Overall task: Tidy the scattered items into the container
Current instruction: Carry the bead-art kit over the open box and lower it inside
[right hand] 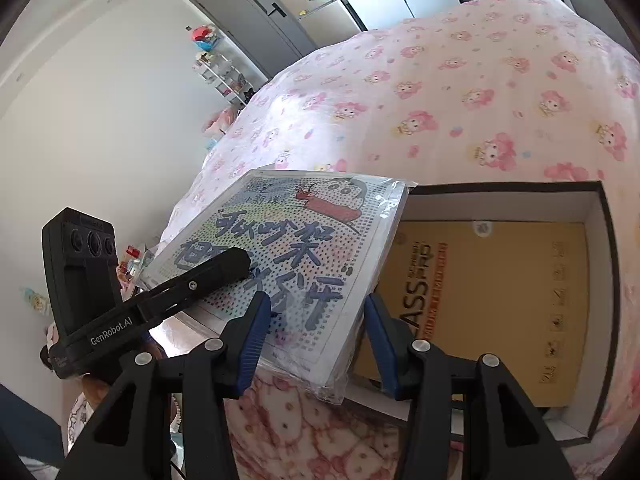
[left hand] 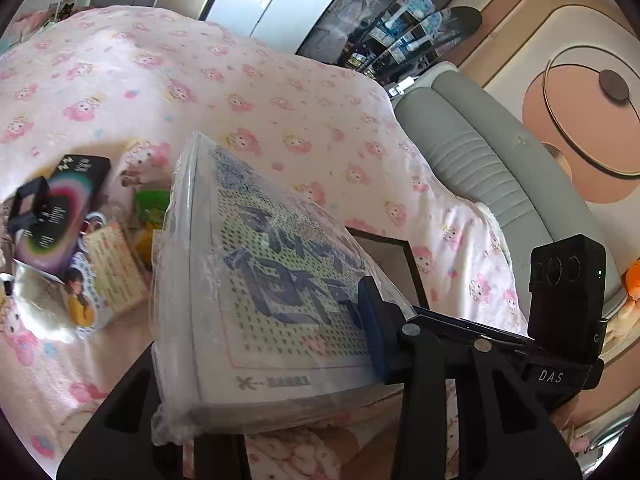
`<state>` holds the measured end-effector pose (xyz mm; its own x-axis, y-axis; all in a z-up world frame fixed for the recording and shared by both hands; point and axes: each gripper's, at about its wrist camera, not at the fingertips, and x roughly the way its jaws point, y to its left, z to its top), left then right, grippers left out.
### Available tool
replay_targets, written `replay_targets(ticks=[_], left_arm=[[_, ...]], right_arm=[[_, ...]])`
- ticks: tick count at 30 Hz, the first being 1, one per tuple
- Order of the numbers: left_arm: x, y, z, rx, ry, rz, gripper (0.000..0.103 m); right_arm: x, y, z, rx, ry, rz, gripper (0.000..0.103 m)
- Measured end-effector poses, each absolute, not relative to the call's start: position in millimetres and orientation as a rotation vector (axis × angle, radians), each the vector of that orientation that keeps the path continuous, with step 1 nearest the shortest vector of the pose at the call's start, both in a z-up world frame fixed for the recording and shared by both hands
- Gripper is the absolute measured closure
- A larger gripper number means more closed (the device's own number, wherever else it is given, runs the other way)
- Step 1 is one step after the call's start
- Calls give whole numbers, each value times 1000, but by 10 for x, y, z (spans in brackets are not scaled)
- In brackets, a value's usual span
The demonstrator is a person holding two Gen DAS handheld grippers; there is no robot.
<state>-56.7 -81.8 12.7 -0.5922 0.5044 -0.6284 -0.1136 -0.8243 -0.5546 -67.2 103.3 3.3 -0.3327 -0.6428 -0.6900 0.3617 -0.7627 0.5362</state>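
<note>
Two grippers hold one wrapped board point(right hand: 280, 276) tilted over the bedspread point(right hand: 480, 92), its far corner over the box point(right hand: 600, 264). Left gripper point(right hand: 224, 276) and right gripper point(right hand: 316, 340) both clamp it. Box card reads "ASS PRO", partly covered; casings read "GenRobot.AI" and "DAS".

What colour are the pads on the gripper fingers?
Blue, ribbed pads on black fingers; clearest in the right wrist view.

pink cartoon-print blanket point(right hand: 480, 92), black-rimmed box point(right hand: 606, 280), blue-dotted board point(left hand: 280, 280)
</note>
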Motion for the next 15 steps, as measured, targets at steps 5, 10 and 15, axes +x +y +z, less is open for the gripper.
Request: replay_targets(ticks=[5,10,15], left_arm=[[-694,-258,-209,-1263,-638,2332,65],[-824,70,-467,-1348,-593,2289,65],[-890,182,-709,-1474,-557,2248,65]], right_arm=[[-675,1637,-294,1346,-445,-2116,59],[-739,1947,-606,1403,-478,-2143,59],[-799,2043,-980,1465,-566,-2109,58]])
